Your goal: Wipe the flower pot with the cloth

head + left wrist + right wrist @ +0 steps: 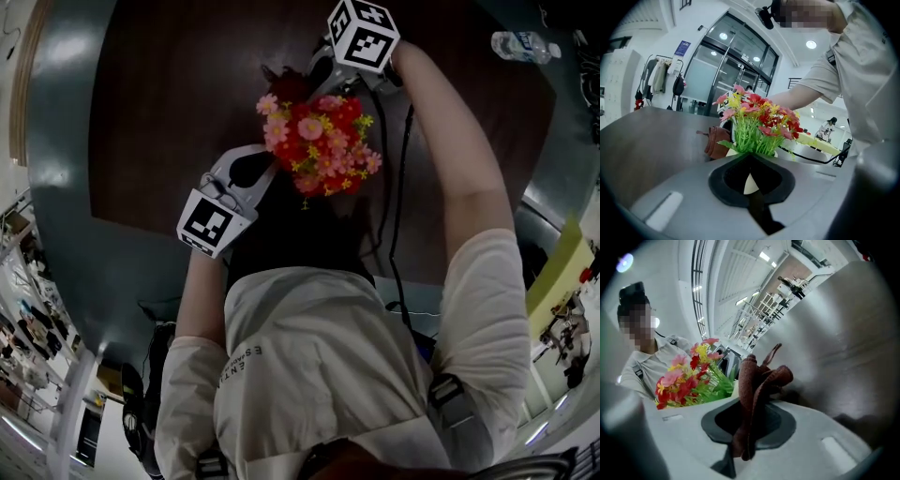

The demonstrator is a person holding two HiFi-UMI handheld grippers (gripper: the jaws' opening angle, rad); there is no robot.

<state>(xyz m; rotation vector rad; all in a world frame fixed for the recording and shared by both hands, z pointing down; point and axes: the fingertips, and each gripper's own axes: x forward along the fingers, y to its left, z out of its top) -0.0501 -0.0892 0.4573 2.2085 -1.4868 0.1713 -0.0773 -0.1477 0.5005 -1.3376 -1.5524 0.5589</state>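
Wiping about to begin: left gripper [750,156] pinches the flower pot [749,184] by its rim, near the tabletop's [169,112] near edge; right gripper [742,404] clamps the cloth [761,376], which next needs pressing against the pot's wall

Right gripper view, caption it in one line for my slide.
Right gripper shut on a bunched brown cloth, with red, pink and yellow flowers close beside it.

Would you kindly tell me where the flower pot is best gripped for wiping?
Pinch the flower pot by its rim from the person's side, under the flowers. Blooms crowd the top, and the thin rim suits a pinch; the left hand-held gripper is shut there, leaving the far side for the cloth.
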